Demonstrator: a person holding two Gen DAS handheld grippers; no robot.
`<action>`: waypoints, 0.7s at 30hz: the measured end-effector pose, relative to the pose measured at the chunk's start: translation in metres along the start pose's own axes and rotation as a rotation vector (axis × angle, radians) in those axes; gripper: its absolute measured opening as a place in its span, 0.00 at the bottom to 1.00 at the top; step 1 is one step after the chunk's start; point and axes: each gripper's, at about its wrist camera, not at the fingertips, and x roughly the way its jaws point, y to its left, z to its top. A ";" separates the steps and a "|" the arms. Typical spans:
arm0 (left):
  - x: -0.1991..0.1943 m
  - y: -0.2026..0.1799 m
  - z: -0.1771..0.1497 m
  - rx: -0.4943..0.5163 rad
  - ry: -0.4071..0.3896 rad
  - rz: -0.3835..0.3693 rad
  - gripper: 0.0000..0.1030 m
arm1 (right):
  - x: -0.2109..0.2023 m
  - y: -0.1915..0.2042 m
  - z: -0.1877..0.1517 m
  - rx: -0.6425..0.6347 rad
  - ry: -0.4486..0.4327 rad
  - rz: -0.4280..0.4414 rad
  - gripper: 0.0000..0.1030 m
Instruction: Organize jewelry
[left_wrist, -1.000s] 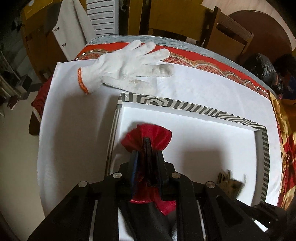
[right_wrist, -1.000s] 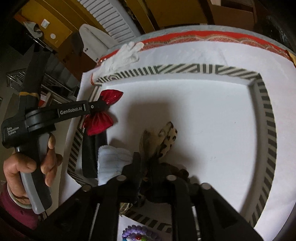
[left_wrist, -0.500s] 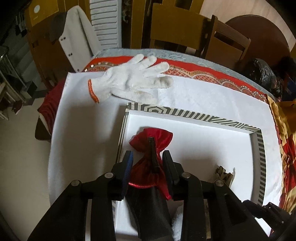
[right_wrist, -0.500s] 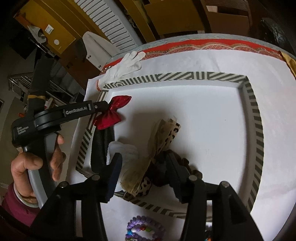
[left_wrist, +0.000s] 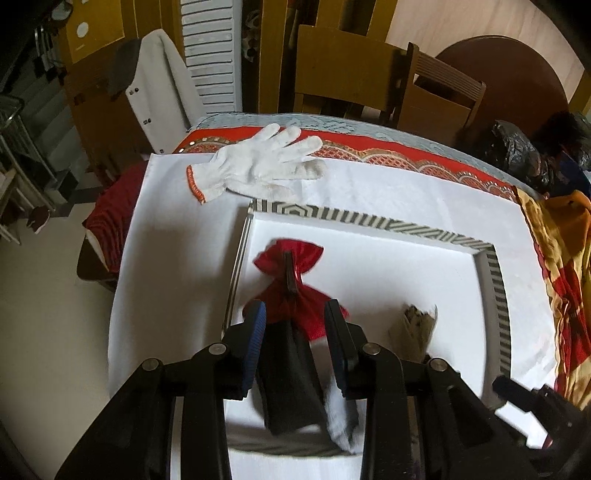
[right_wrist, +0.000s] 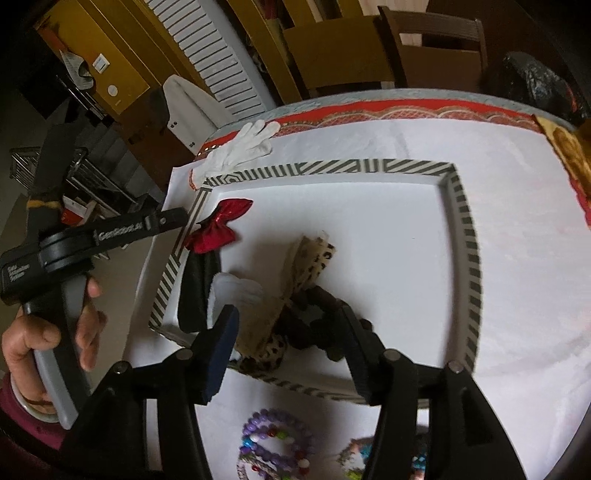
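left gripper (left_wrist: 295, 317) spread, above red bow (left_wrist: 291, 284) in striped tray (left_wrist: 495, 280) left corner | white glove (left_wrist: 258, 166) beyond tray | black bow (right_wrist: 197, 291), white bow (right_wrist: 236, 291), leopard bow (right_wrist: 306, 266) crowd near edge | right gripper (right_wrist: 291, 336) spread, empty | bead bracelets (right_wrist: 273, 439) outside tray

One striped tray (right_wrist: 460, 206) sits at the middle of the frame on the bench (right_wrist: 517, 258), and it holds five hair bows: one red (right_wrist: 218, 230), one black (right_wrist: 195, 291), one white (right_wrist: 236, 291), one leopard-print (right_wrist: 306, 266) and one dark brown (right_wrist: 317, 317). One white glove (left_wrist: 258, 166) lies at the upper left. Along the lower edge of the right wrist view lie two beaded bracelets, one purple (right_wrist: 273, 443) and one paler (right_wrist: 354, 458), partly hidden.
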 end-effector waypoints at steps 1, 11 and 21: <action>-0.004 -0.001 -0.004 0.003 -0.006 0.008 0.23 | -0.003 -0.002 -0.001 0.002 -0.005 -0.003 0.56; -0.046 -0.019 -0.051 0.028 -0.053 0.024 0.23 | -0.043 0.000 -0.023 -0.029 -0.088 -0.081 0.61; -0.083 -0.036 -0.106 0.041 -0.073 0.044 0.23 | -0.076 -0.004 -0.059 -0.049 -0.111 -0.080 0.61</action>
